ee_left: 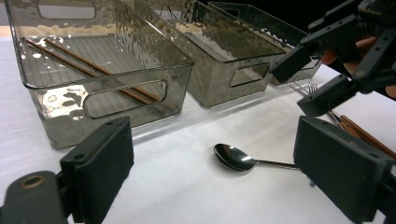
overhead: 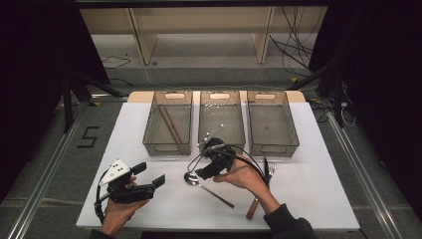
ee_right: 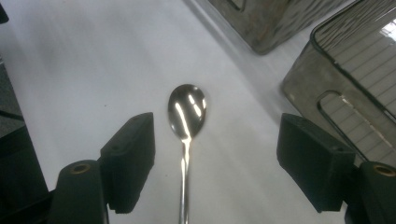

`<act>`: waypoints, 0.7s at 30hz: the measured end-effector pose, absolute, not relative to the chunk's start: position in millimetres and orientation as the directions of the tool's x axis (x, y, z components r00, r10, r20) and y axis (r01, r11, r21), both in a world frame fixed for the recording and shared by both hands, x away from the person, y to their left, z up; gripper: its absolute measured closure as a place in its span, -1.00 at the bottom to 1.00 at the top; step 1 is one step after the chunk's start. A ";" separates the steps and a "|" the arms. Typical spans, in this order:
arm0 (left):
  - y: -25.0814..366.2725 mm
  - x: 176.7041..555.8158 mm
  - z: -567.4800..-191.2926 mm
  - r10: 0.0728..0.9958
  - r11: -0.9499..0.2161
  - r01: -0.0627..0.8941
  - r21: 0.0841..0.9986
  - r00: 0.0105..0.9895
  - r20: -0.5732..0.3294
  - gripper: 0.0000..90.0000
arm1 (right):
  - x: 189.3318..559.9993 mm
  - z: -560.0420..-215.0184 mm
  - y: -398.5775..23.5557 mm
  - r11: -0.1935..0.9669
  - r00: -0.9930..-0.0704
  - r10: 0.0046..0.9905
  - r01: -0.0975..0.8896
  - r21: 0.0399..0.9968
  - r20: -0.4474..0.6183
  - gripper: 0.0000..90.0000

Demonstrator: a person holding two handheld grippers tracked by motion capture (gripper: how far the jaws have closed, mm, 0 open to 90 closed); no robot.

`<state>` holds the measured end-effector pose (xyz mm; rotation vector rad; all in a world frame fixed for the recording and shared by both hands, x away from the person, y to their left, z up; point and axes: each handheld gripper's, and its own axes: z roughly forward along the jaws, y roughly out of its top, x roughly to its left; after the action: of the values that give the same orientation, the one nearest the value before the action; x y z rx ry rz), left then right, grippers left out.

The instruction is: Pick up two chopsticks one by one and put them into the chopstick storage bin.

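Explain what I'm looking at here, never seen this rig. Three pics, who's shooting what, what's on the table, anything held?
No robot: a person holds a two-jaw hand tool in each hand. The high view is a fixed camera looking down on the white table. The left tongs and the right tongs show there. The other two pictures come from cameras riding on those tools, each looking out between its own black jaws.

On the table stand three clear grey bins. The left bin holds a pair of wooden chopsticks; nothing clear shows in the middle bin or the right bin. A metal spoon lies in front of the bins, and a fork and a wooden-handled utensil lie by the right hand.

Nothing is held. Both tongs are open; the right pair hovers with the spoon's neck between its jaws.
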<state>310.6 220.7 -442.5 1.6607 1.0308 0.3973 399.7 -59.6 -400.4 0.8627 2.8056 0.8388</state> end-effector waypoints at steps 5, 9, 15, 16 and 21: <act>218.5 311.9 -442.1 0.788 -0.040 0.427 0.903 0.569 -0.234 -0.74 | 395.1 -404.1 -57.3 0.705 -0.842 0.537 0.487 0.515 0.061 -0.36; 217.3 312.6 -441.6 0.788 -0.039 0.428 0.903 0.568 -0.235 -0.74 | 392.6 -410.5 -54.3 0.722 -0.845 0.531 0.487 0.491 0.057 -0.37; 215.9 313.6 -442.1 0.787 -0.040 0.431 0.901 0.569 -0.237 -0.74 | 388.8 -418.1 -51.7 0.743 -0.851 0.522 0.488 0.457 0.060 -0.39; 216.2 313.7 -442.2 0.788 -0.041 0.431 0.901 0.569 -0.236 -0.74 | 388.7 -418.9 -51.6 0.746 -0.852 0.521 0.488 0.454 0.060 -0.39; 217.5 313.1 -442.2 0.788 -0.038 0.428 0.903 0.568 -0.236 -0.74 | 387.1 -422.5 -50.0 0.751 -0.852 0.519 0.489 0.444 0.061 -0.39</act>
<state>313.1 217.5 -442.2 1.6656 1.0312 0.3954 387.1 -50.0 -422.5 0.8297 2.8773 0.7019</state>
